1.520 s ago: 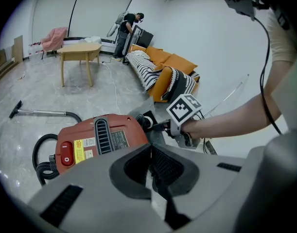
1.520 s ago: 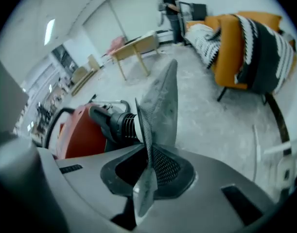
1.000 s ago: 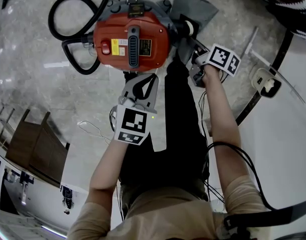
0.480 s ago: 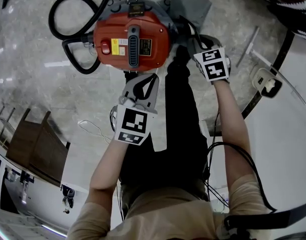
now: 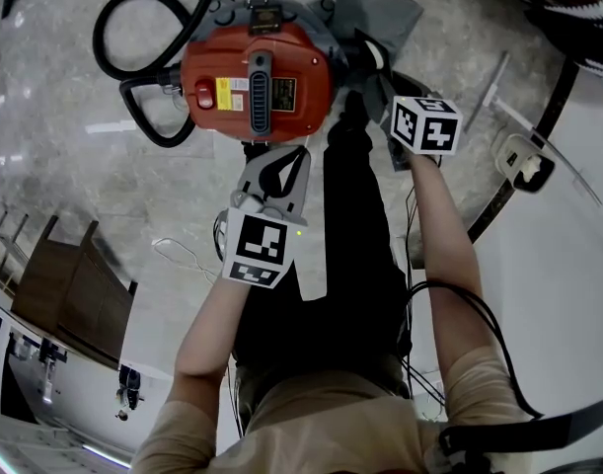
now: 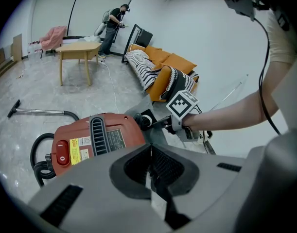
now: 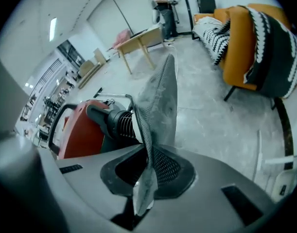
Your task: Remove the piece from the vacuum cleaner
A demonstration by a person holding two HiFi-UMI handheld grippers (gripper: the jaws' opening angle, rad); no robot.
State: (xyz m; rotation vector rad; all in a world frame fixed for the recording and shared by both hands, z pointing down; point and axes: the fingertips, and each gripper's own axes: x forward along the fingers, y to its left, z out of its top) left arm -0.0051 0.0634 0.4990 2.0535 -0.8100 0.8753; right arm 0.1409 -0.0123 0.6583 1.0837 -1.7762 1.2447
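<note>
Grey cloth bag (image 7: pixel 160 106) hangs at the side of the red vacuum cleaner (image 5: pixel 257 82), which stands on the shiny stone floor (image 5: pixel 64 87). The bag sits by a black ribbed tube (image 7: pixel 121 123) that sticks out of the vacuum cleaner. I cannot tell if the bag is on that tube or already off it. From above, the grey cloth bag (image 5: pixel 380 8) spreads out on the floor past the far right corner of the red body.

The right gripper (image 7: pixel 147 166) has its jaws closed on the bag. The cloth is pinched flat between the two pads. A bit of it pokes out below them, and the rest stands up in front like a sail. In the head view the right gripper (image 5: pixel 375 77) reaches in beside the red body, and its cube with black and white squares faces up.

The left gripper (image 6: pixel 149 171) has its jaws closed with nothing held in them. It points at the near side of the vacuum cleaner and does not touch it. From above, the left gripper (image 5: pixel 274 171) is just below the red body.

A black hose (image 5: pixel 148 28) curls in a loop on the floor on the left side of the vacuum cleaner. An orange sofa (image 6: pixel 170 69) stands farther back in the room.
</note>
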